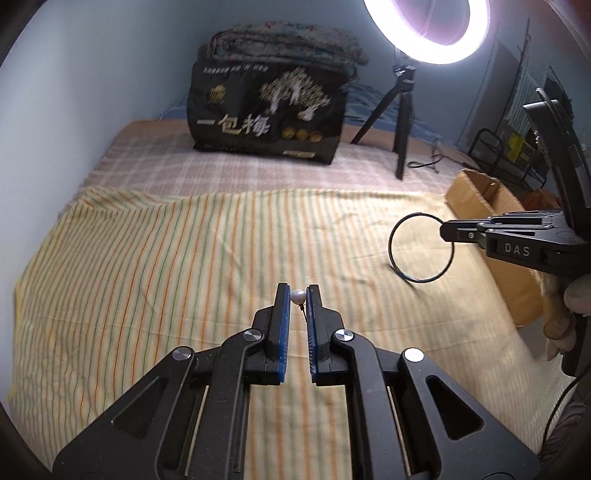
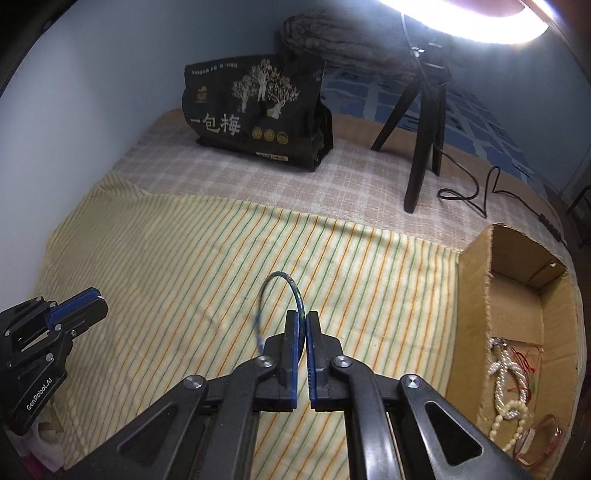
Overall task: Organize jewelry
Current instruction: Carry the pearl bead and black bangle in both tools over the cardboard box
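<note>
box [image 2: 517,295] lies just right of the right tongs [image 2: 302,319], clamped on a bangle [image 2: 295,291]; left tongs [image 1: 297,295], farther off, pinch what seems a pearl pin [image 1: 297,296].

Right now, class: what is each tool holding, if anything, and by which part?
The left tool pinches a pearl earring by its white bead, at the fingertips. The right tool grips a thin hoop bangle by one spot on its rim.

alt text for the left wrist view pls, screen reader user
The left gripper pinches a small white pearl earring above a yellow striped cloth on a bed. At right, the right gripper holds a thin dark bangle beside a cardboard box; a black bag and ring light stand behind.
</note>
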`<move>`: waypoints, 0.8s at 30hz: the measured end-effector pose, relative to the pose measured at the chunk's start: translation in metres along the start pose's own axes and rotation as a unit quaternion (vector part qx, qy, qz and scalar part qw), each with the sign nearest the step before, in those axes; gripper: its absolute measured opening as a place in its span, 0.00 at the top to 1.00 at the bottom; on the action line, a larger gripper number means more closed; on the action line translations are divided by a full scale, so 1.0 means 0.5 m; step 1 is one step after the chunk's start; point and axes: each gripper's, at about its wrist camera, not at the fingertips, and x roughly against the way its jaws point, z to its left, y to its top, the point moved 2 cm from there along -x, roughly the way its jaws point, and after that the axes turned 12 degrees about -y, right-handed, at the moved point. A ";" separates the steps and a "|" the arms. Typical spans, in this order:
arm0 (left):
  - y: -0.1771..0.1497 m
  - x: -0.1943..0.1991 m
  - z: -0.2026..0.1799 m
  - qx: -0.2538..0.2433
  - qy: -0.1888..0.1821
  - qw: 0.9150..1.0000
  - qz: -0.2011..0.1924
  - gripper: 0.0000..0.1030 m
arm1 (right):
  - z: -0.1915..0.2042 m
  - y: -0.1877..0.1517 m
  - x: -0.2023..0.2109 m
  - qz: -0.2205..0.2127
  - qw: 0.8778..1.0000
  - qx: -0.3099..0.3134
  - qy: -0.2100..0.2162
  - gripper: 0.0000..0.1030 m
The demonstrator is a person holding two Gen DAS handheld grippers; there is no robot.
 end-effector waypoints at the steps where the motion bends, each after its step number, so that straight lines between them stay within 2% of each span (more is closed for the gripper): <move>1: 0.001 0.009 -0.011 -0.004 -0.002 1.000 -0.004 0.94 | -0.005 -0.003 0.009 -0.003 1.000 -0.002 0.000 0.99; 13: 0.013 0.082 -0.128 -0.028 -0.045 0.998 -0.030 0.94 | -0.081 -0.040 0.136 -0.045 0.999 -0.023 0.005 0.99; 24: 0.027 0.096 -0.245 -0.055 -0.081 0.994 -0.039 0.94 | -0.186 -0.081 0.225 -0.073 0.996 -0.046 -0.004 0.99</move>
